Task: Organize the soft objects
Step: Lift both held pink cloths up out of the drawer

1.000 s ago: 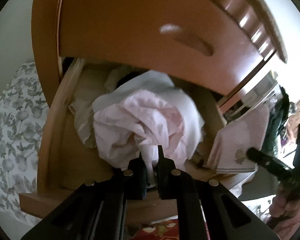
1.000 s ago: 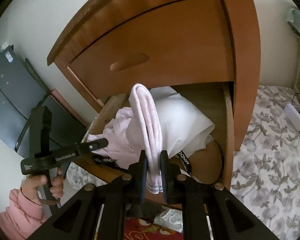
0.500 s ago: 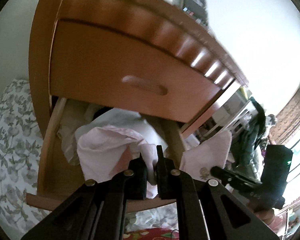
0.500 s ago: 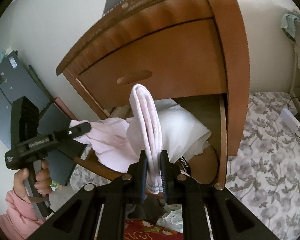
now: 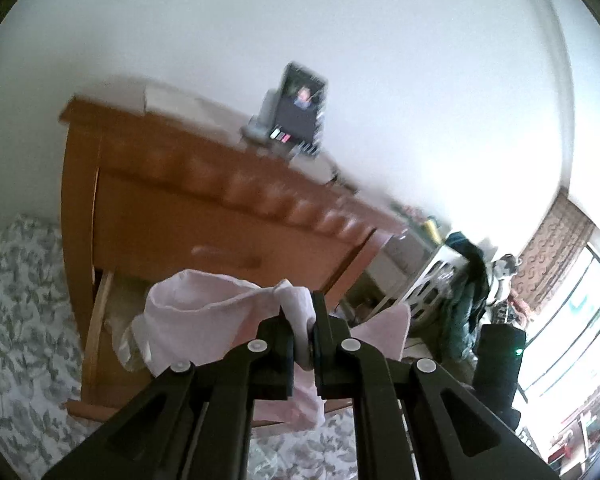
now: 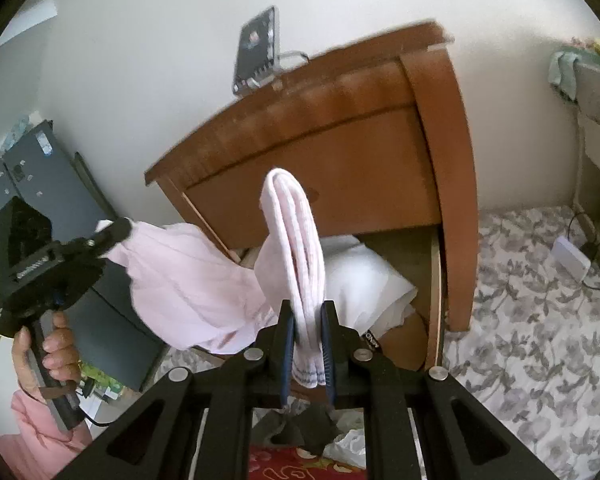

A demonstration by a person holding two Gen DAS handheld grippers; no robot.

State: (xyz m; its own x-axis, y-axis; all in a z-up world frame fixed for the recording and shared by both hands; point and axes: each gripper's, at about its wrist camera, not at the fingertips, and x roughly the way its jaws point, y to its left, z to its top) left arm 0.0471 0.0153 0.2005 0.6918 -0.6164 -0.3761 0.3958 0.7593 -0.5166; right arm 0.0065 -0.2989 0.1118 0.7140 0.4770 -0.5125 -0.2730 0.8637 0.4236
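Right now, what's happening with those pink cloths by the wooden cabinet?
A person holds a claw in each hand. The left claw is shut on a loose pink cloth, lifted above the open drawer. The right claw is shut on a folded pink towel. White fabric lies in the drawer.

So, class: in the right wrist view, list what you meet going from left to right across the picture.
Hand on the left tongs → loose pink cloth → folded pink towel → white bundle in the drawer → cabinet side panel → floral sheet.
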